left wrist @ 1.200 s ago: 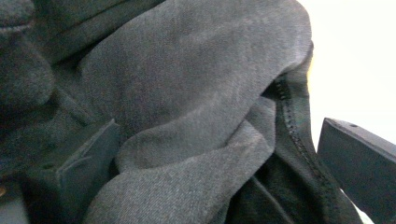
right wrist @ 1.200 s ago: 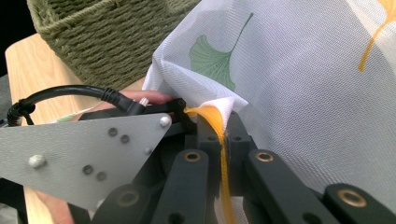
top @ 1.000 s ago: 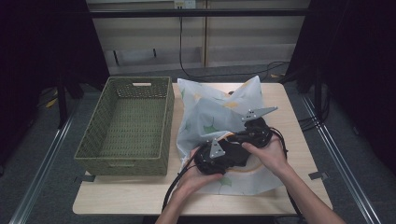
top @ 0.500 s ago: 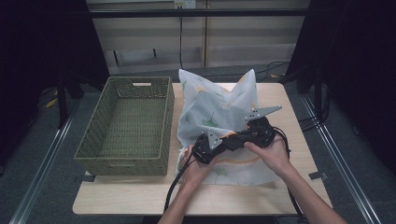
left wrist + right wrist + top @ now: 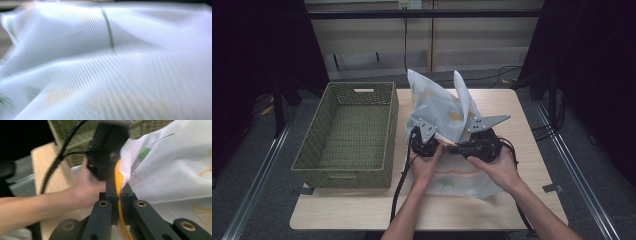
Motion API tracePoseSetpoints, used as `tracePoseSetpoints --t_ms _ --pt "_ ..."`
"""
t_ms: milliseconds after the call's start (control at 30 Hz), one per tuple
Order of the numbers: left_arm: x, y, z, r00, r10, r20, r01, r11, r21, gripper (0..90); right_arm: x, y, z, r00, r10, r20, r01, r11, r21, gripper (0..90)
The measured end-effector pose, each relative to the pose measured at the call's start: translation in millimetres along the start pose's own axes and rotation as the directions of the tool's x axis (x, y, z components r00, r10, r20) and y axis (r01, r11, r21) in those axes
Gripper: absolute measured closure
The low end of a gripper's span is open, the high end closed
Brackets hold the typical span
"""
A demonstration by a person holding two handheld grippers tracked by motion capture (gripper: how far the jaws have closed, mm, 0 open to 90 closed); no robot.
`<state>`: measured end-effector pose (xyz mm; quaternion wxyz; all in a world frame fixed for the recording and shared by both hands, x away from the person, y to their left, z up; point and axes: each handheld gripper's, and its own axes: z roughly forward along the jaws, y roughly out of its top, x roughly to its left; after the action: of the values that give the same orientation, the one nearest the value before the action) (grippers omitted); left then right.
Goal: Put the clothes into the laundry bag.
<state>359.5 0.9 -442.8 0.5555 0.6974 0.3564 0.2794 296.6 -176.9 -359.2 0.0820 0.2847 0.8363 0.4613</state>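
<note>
Both grippers pinch one edge of the pale printed cloth (image 5: 439, 107), probably to fold it or move it to the green basket (image 5: 349, 130).

The right gripper (image 5: 119, 202) is clamped on the orange hem, which runs up between its 2 jaws. The left gripper (image 5: 428, 142) has just been closing on the same edge close beside it; its own camera sees cloth draped right across the lens.

To do this well, lift both hands evenly and spread them along the hem (so the cloth hangs flat). Most of it is bunched up behind the jaws, its lower part on the table (image 5: 512, 107).
</note>
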Motion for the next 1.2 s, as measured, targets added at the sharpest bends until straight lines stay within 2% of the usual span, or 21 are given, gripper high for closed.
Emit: tracePoseSetpoints --t_ms 100,167,233,300,400,433,567,600,667,700,733,767,800,867,900,933,1033,1100,1167,1200 --pt "-2.7 5.6 -1.9 0.9998 -0.005 -0.02 0.003 0.9974 -0.072 84.1 1.5 2.1 -4.0 0.9993 0.019 -0.033 -0.019 0.999 -0.026 89.2" --pt "-4.4 3.0 -0.4 0.9995 0.002 -0.032 -0.005 0.9958 -0.091 84.0 1.3 2.8 -7.3 0.9984 0.03 -0.049 -0.032 0.999 -0.037 89.2" --pt "-3.8 -6.2 6.8 0.9994 0.013 -0.031 -0.015 0.9986 -0.051 83.9 -1.4 -1.5 -4.2 0.9985 0.043 -0.034 -0.043 0.999 -0.017 89.2" --pt "-2.3 -22.9 16.3 0.9994 0.004 -0.033 -0.003 0.9997 0.025 83.8 -4.4 -5.5 0.1 0.9978 0.056 -0.036 -0.056 0.998 0.001 89.2" --pt "-0.4 -45.1 23.9 0.9998 -0.009 -0.019 0.011 0.9964 0.084 83.7 -10.8 -18.0 11.1 0.9959 0.08 -0.042 -0.078 0.996 0.05 89.2" --pt "0.8 -49.7 25.5 0.9998 -0.013 -0.015 0.014 0.9967 0.08 83.7 -11.6 -20.6 13.1 0.9954 0.085 -0.044 -0.082 0.995 0.064 89.2" --pt "3.6 -52.7 30.8 0.9999 -0.007 -0.015 0.009 0.9924 0.122 83.5 -11.3 -26.6 17.8 0.9955 0.084 -0.043 -0.08 0.993 0.09 89.2" --pt "4.5 -54.8 33.3 1.0 -0.003 0.002 0.003 0.9855 0.169 82.1 -13.5 -29.7 19.8 0.9954 0.088 -0.038 -0.083 0.991 0.101 89.2" --pt "5.0 -55.1 33.7 1.0 -0.001 0.008 -0.001 0.9827 0.185 81.1 -14.3 -31.0 20.7 0.9956 0.088 -0.033 -0.084 0.991 0.104 89.2" --pt "5.3 -54.8 33.6 0.9998 -0.014 0.016 0.011 0.982 0.188 79.3 -15.8 -33.4 22.7 0.9962 0.084 -0.024 -0.081 0.99 0.113 89.2" --pt "6.0 -54.1 33.1 0.9994 -0.022 0.026 0.017 0.9795 0.201 73.0 -18.0 -36.3 24.8 0.9957 0.091 -0.02 -0.088 0.989 0.118 89.2" --pt "6.4 -53.4 31.5 0.999 -0.026 0.037 0.018 0.9795 0.201 73.0 -18.0 -36.3 24.8 0.9957 0.091 -0.02 -0.088 0.989 0.118 89.2" --pt "6.1 -51.9 27.8 0.9989 -0.025 0.038 0.017 0.978 0.208 69.4 -19.1 -37.6 25.7 0.9962 0.086 -0.014 -0.083 0.989 0.124 89.2" --pt "6.5 -49.3 21.9 0.9974 -0.03 0.065 0.015 0.9747 0.223 59.1 -22.3 -38.7 25.8 0.9958 0.091 -0.007 -0.089 0.989 0.12 89.2" --pt "5.1 -48.1 18.1 0.9972 -0.032 0.067 0.016 0.9753 0.22 49.1 -23.8 -38.6 25.2 0.9958 0.092 -0.004 -0.091 0.989 0.117 89.2" --pt "3.9 -46.9 14.8 0.9976 -0.031 0.061 0.016 0.9754 0.22 49.1 -25.2 -38.7 24.7 0.9956 0.093 0.001 -0.093 0.989 0.111 89.1" --pt "-0.9 -44.1 -1.9 0.9973 0.011 0.073 -0.026 0.9747 0.222 34.2 -26.4 -40.0 25.4 0.9953 0.097 0.004 -0.097 0.99 0.107 89.1" --pt "-1.7 -45.7 -12.5 0.9964 0.017 0.083 -0.034 0.9762 0.214 32.8 -25.8 -40.4 26.3 0.9956 0.093 0.0 -0.093 0.99 0.103 89.0" --pt "-4.6 -46.3 -24.1 0.9947 -0.01 0.102 -0.01 0.9824 0.186 31.1 -25.7 -40.4 26.7 0.9958 0.092 0.0 -0.092 0.991 0.102 89.0" --pt "-6.4 -45.1 -31.2 0.995 0.013 0.099 -0.032 0.98 0.196 29.9 -25.7 -40.3 27.0 0.9956 0.093 0.003 -0.093 0.99 0.103 88.9"
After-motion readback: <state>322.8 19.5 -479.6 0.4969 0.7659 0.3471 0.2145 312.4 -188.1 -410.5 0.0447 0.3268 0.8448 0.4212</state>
